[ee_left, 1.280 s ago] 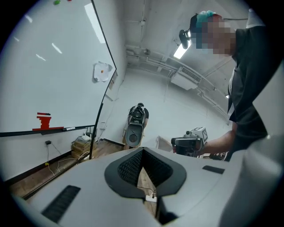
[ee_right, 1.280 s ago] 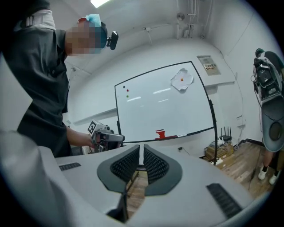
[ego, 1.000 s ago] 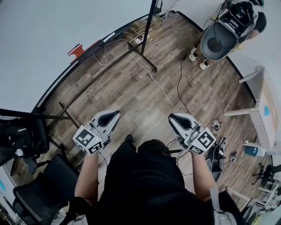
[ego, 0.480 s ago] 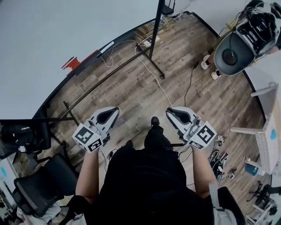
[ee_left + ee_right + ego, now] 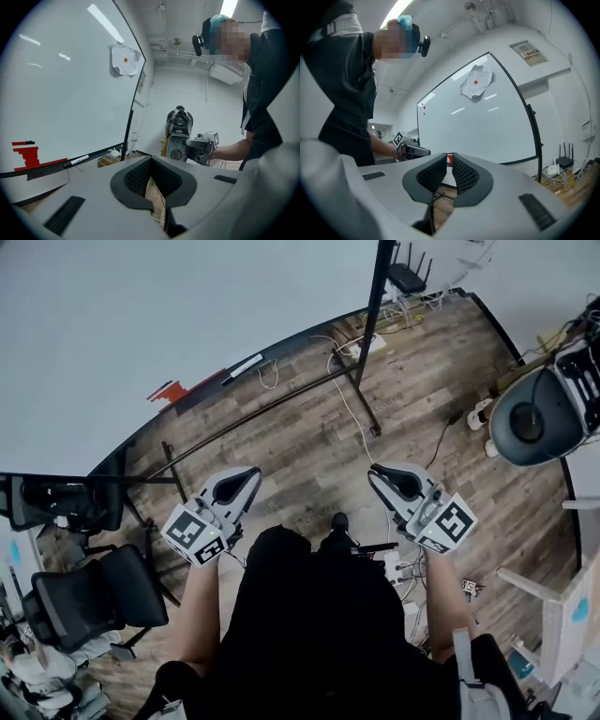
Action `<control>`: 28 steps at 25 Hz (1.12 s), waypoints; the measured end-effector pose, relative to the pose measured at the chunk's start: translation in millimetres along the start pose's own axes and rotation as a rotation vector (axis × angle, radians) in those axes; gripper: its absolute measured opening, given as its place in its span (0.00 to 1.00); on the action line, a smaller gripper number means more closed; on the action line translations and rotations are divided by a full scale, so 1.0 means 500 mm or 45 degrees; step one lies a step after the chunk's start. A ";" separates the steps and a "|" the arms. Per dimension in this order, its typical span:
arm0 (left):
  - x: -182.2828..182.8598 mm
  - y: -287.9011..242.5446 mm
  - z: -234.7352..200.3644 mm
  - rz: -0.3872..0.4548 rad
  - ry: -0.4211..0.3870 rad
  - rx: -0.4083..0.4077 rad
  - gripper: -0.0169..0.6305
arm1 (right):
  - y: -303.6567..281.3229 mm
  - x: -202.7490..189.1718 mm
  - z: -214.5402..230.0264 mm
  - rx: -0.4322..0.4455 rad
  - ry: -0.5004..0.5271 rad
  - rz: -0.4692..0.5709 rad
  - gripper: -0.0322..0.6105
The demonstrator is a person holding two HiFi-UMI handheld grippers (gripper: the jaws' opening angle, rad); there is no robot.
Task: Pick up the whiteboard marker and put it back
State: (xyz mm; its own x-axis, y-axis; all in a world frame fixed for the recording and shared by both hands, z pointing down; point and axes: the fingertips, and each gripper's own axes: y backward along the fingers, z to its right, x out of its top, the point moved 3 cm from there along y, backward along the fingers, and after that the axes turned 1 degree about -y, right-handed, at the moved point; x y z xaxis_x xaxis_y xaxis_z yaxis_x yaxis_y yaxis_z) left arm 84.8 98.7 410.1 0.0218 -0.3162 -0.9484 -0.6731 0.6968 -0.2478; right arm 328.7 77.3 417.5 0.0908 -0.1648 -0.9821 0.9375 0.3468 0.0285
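– Two grippers, both empty?
– Yes. We see the left gripper (image 5: 246,480) with its ribbed black pads pressed tip to tip, and only floor planks show through the gap lower down. The right gripper (image 5: 382,474) is closed the same way, with nothing between its jaws.
– And the marker?
– The marker (image 5: 246,367) is a slim white stick with a dark cap. It lies on the narrow black tray of the whiteboard (image 5: 141,324), near a red block (image 5: 173,390) and well apart from both grippers.
– What do we find changed from a second ago?
– The whole view has swung. Marker and red block have slid lower, toward the middle of the head view. The round grey machine (image 5: 534,413) has drifted to the right edge. A black router (image 5: 409,277) with antennas shows more fully at the top. The black office chair (image 5: 94,592) sits higher on the left. Both grippers stayed closed.
– Surfaces?
– We see a glossy white board with a crumpled sheet of paper (image 5: 125,60) pinned by an orange dot. The floor (image 5: 300,446) is matte grey-brown wood planks. The grippers have smooth pale grey shells.
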 end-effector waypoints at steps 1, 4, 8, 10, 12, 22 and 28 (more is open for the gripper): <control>0.002 -0.008 -0.005 -0.005 0.004 0.014 0.04 | -0.007 0.000 0.019 0.008 -0.005 0.003 0.09; 0.015 -0.024 -0.029 0.011 0.004 0.062 0.04 | -0.037 -0.004 0.060 0.038 -0.014 -0.004 0.09; 0.043 -0.025 -0.092 0.140 -0.027 0.125 0.04 | -0.109 -0.017 0.103 0.093 -0.001 -0.066 0.09; 0.046 -0.032 -0.137 0.180 -0.016 0.140 0.04 | -0.150 -0.021 0.129 0.113 0.008 -0.106 0.09; 0.042 -0.044 -0.187 0.197 0.000 0.152 0.04 | -0.196 -0.018 0.158 0.125 0.011 -0.140 0.09; 0.044 -0.063 -0.398 0.198 0.092 0.133 0.04 | -0.495 0.034 0.240 0.252 0.124 -0.309 0.26; 0.048 -0.040 -0.476 0.227 0.143 0.161 0.04 | -0.658 0.038 0.236 0.351 0.349 -0.462 0.25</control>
State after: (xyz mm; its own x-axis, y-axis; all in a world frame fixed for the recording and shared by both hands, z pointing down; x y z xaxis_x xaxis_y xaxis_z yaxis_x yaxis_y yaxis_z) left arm -77.2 -76.1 439.4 -0.1760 -0.2455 -0.9533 -0.5609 0.8208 -0.1078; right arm 61.4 -148.9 411.4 -0.3121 0.0308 -0.9496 0.9493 0.0505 -0.3103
